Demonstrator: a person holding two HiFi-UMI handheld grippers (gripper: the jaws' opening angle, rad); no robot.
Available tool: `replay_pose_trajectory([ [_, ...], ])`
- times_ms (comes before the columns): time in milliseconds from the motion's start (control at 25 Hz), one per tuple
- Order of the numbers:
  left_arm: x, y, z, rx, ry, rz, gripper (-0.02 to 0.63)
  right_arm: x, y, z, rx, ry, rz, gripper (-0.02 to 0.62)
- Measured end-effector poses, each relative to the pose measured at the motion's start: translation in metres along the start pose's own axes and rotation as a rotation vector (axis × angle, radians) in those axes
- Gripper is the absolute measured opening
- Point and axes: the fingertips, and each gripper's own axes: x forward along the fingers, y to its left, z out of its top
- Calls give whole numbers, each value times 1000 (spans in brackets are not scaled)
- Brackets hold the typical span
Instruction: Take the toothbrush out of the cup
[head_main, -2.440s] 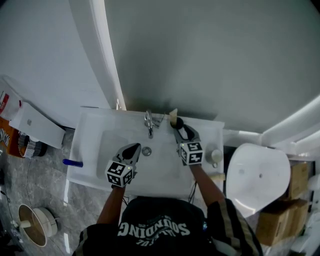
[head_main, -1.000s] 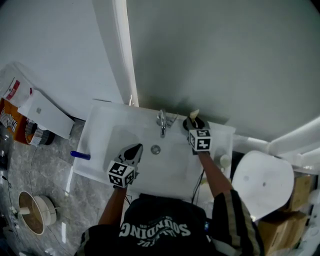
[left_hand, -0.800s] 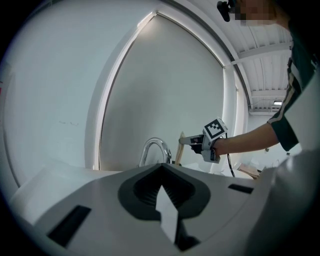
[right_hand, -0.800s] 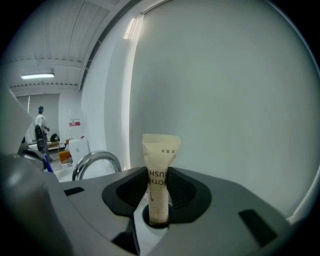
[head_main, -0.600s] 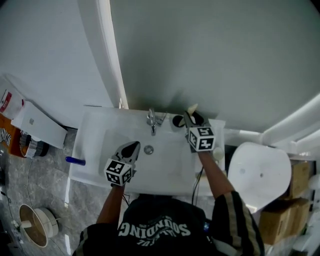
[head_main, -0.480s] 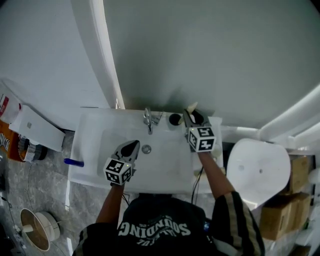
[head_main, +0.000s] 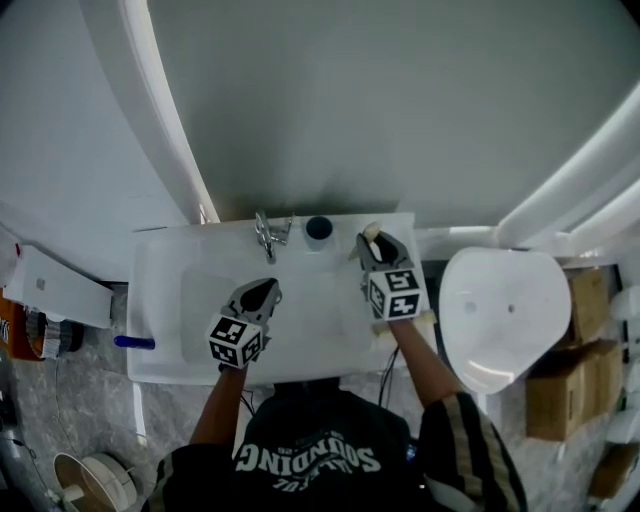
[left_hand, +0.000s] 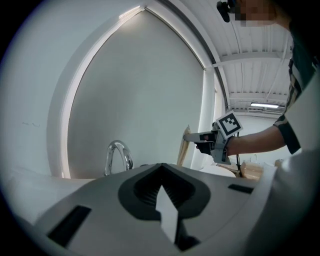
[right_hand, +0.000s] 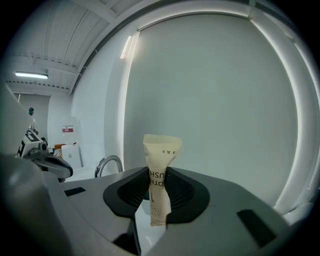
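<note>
A toothbrush in a cream paper wrapper (right_hand: 160, 172) stands upright between the jaws of my right gripper (right_hand: 161, 196), which are closing and press on it. In the head view that right gripper (head_main: 372, 250) holds the toothbrush (head_main: 370, 232) just right of the dark cup (head_main: 319, 228), clear of its rim. The cup sits on the sink's back ledge beside the faucet (head_main: 265, 232). My left gripper (head_main: 263, 293) hovers over the basin, shut on nothing. The left gripper view shows its own jaws (left_hand: 161, 172) and, beyond, the right gripper (left_hand: 194, 137) with the toothbrush (left_hand: 183, 151).
The white sink (head_main: 160, 300) has a blue item (head_main: 133, 342) on its left rim. A white toilet lid (head_main: 495, 310) stands to the right, with cardboard boxes (head_main: 555, 390) past it. The wall rises straight behind the faucet (left_hand: 117, 155).
My right gripper has lifted the wrapped toothbrush out of the cup and carried it to the right; the cup's dark mouth now shows. The left gripper has shifted a little over the basin.
</note>
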Motion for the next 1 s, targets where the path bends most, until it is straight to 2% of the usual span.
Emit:
replay_pose_trajectory([
  [120,8,-12,-1,9,9,-35,0,-21,-3,-19,12,16,-27,94],
  [440,20,-32,-4,24,23,-91,0,-82,-10,-67,125,31,-100,94],
  [720,20,-33,-5,28,24,-86,0,-107,9,-107,155,64,-101,91],
  [1000,16,-30,-4,26,22,-69,0,-110,20,-109,122,46,-89,48],
])
